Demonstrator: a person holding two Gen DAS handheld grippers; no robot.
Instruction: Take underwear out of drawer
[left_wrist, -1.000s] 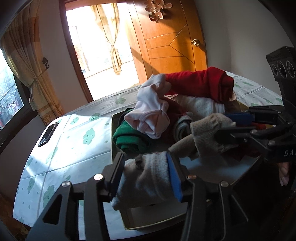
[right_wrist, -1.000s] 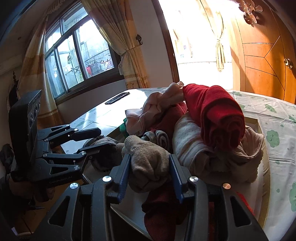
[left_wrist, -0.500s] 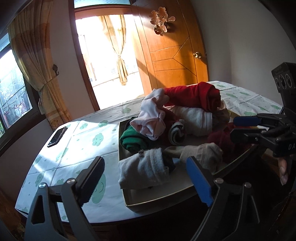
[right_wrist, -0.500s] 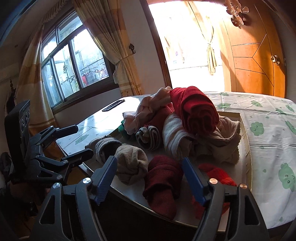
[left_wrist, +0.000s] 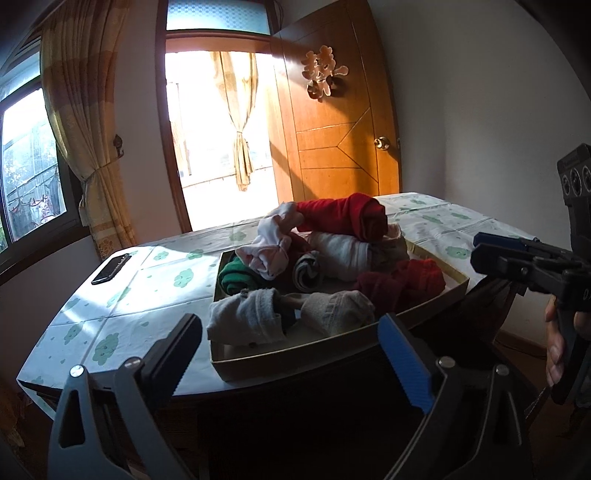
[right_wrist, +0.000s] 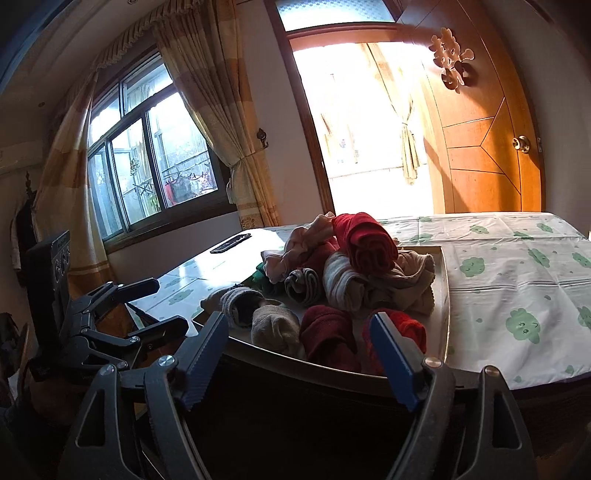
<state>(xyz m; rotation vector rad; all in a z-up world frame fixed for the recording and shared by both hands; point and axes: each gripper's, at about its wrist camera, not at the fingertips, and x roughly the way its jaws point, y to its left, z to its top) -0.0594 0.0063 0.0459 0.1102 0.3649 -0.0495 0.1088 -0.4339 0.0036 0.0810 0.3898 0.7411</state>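
A shallow cardboard drawer tray (left_wrist: 424, 312) (right_wrist: 441, 295) sits on the table, piled with rolled clothes. A grey roll (left_wrist: 245, 319) (right_wrist: 231, 301) and a beige roll (left_wrist: 338, 308) (right_wrist: 273, 325) lie at its near edge, with dark red rolls (left_wrist: 400, 282) (right_wrist: 327, 338), a bright red roll (left_wrist: 347, 216) (right_wrist: 364, 238) and a pink piece (left_wrist: 267, 247) behind. My left gripper (left_wrist: 291, 354) is open and empty, back from the tray. My right gripper (right_wrist: 299, 349) is open and empty too. Each shows in the other's view: the right gripper (left_wrist: 480, 249), the left gripper (right_wrist: 162, 304).
The table wears a white cloth with green clouds (left_wrist: 147, 291) (right_wrist: 517, 280). A black phone (left_wrist: 110, 268) (right_wrist: 231, 244) lies on its far left. A wooden door (left_wrist: 343, 140), a bright doorway and curtained windows (right_wrist: 147, 170) stand behind. The table's dark front edge is just below both grippers.
Both grippers opened, letting go of the grey and beige rolls, which now lie at the tray's near edge. Both grippers drew back and up from the tray.
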